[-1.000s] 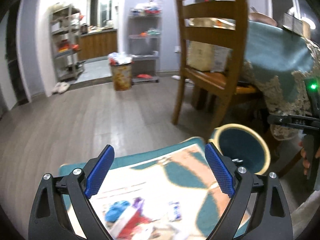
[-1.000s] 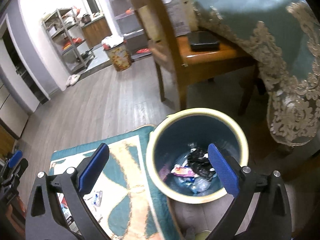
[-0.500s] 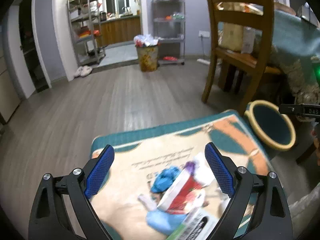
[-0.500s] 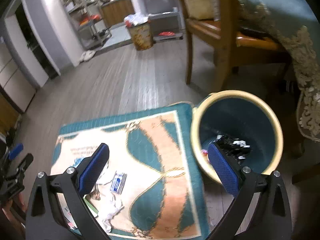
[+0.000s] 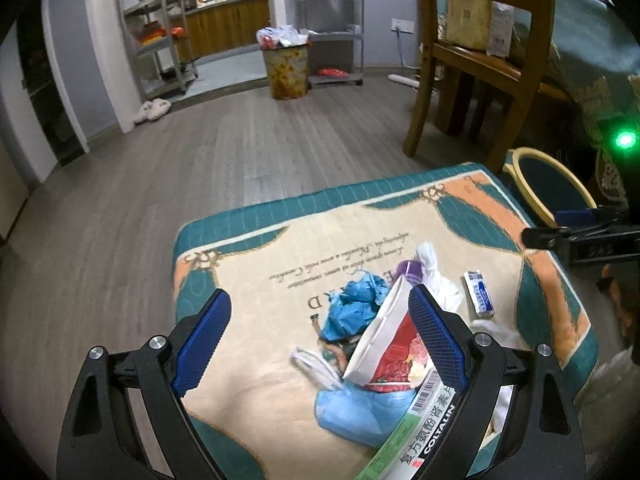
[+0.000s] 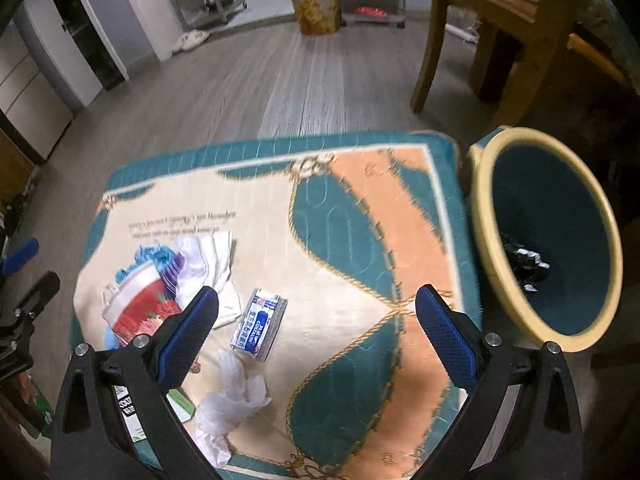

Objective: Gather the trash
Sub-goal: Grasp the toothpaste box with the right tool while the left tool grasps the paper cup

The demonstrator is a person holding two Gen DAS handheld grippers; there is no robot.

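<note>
Trash lies on a teal and beige rug (image 5: 280, 256) (image 6: 360, 208): a red and white paper cup (image 5: 384, 344) (image 6: 136, 304), crumpled blue paper (image 5: 352, 308), a blue face mask (image 5: 352, 412), white tissues (image 6: 232, 400), a small blue and white wrapper (image 5: 478, 292) (image 6: 258, 326) and a green and white box (image 5: 416, 436). A yellow-rimmed teal bin (image 6: 548, 240) (image 5: 548, 184) stands off the rug's right edge with dark trash inside. My left gripper (image 5: 320, 344) is open above the cup and blue paper. My right gripper (image 6: 316, 332) is open above the rug, right of the wrapper.
A wooden chair (image 5: 480, 60) and a table with a teal cloth (image 5: 592, 40) stand behind the bin. A full patterned waste bin (image 5: 286, 64), metal shelves (image 5: 156, 32) and slippers (image 5: 152, 110) are far across the wooden floor.
Both grippers have swung left, away from the bin and over the rug. The trash pile has come closer under the left gripper. Both stay open.
</note>
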